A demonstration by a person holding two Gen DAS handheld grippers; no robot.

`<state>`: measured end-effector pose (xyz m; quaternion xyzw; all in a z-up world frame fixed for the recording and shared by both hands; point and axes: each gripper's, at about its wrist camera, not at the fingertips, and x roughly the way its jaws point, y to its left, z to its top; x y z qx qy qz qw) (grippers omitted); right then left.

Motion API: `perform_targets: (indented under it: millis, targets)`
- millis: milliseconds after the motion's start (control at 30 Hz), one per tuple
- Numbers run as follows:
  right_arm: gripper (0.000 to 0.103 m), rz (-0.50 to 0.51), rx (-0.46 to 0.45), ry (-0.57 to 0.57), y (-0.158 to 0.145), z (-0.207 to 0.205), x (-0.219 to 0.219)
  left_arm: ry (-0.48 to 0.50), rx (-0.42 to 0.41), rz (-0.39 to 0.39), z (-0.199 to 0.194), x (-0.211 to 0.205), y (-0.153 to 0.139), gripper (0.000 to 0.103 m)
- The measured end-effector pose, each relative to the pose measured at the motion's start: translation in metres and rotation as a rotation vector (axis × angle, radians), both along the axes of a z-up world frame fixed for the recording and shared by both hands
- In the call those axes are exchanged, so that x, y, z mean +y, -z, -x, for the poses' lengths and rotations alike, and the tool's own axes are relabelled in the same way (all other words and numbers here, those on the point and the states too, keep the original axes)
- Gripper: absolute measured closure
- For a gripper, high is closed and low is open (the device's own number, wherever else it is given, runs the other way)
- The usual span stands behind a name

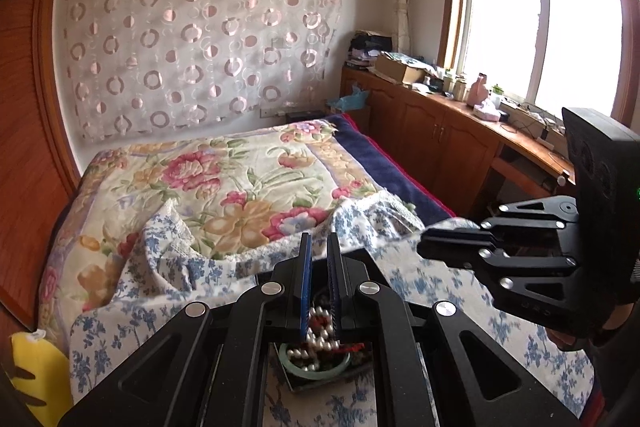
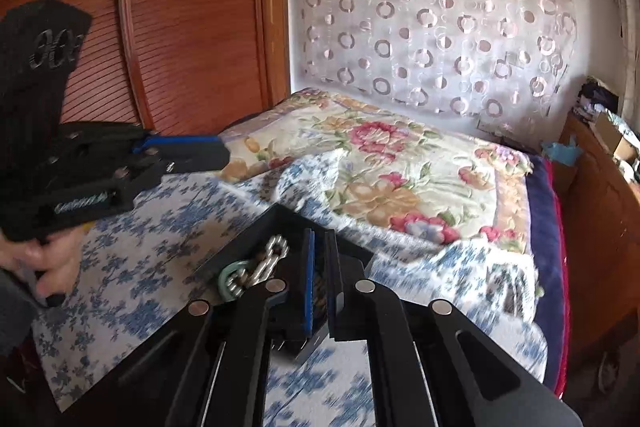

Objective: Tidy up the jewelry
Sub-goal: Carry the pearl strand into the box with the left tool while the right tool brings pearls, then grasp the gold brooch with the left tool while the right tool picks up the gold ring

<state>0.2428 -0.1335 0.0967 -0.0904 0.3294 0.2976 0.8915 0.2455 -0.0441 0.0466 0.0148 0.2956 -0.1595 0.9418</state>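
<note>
A dark jewelry box (image 2: 256, 231) sits on the blue floral cloth (image 2: 152, 267) on the bed. It holds a green jade bangle (image 2: 230, 277), a silver chain (image 2: 268, 259), white pearls (image 1: 316, 341) and red beads (image 1: 352, 349). My left gripper (image 1: 319, 251) hovers over the box with jaws nearly closed and nothing visibly between them. It also shows in the right wrist view (image 2: 216, 151), at the left. My right gripper (image 2: 320, 243) is over the box's right part, jaws narrow; something brownish shows between the pads, unclear. It also appears in the left wrist view (image 1: 432, 239).
A flowered quilt (image 1: 240, 179) covers the far half of the bed. A wooden wardrobe (image 2: 180, 27) stands at the left, a wooden cabinet (image 1: 440, 131) with clutter under the window at the right. A yellow toy (image 1: 36, 375) lies at the bed's left edge.
</note>
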Motion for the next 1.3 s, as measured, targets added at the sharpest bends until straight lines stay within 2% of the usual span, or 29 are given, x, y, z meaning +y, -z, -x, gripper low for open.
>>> perform_targets:
  millis: [167,533,733,867,1000,1067,1100,1200,1300]
  targets:
    - [0.096,0.011,0.02,-0.024,0.022,0.04,0.0,0.028,0.044,-0.019,0.032,0.004,0.029,0.096]
    - [0.096,0.025,0.121,-0.078,0.077,0.091,0.021,0.021,0.148,-0.044,0.084,0.021,0.089,0.096]
    - [0.096,0.049,0.17,-0.097,0.104,0.113,0.032,0.031,0.183,-0.072,0.105,0.021,0.112,0.096]
    - [0.097,0.064,0.177,-0.096,0.11,0.123,0.035,0.032,0.199,-0.07,0.114,0.025,0.119,0.096]
    - [0.087,0.065,0.189,-0.106,0.112,0.128,0.038,0.027,0.216,-0.073,0.12,0.031,0.124,0.096]
    - [0.081,0.072,0.187,-0.111,0.113,0.131,0.041,0.018,0.231,-0.066,0.121,0.035,0.128,0.094]
    - [0.078,0.073,0.186,-0.114,0.113,0.132,0.042,0.017,0.241,-0.059,0.121,0.038,0.13,0.09]
    - [0.077,0.089,0.195,-0.131,0.116,0.133,0.047,0.02,0.251,-0.076,0.125,0.039,0.133,0.077]
    - [0.077,0.136,0.191,-0.124,0.122,0.13,0.052,0.028,0.256,-0.092,0.13,0.038,0.135,0.074]
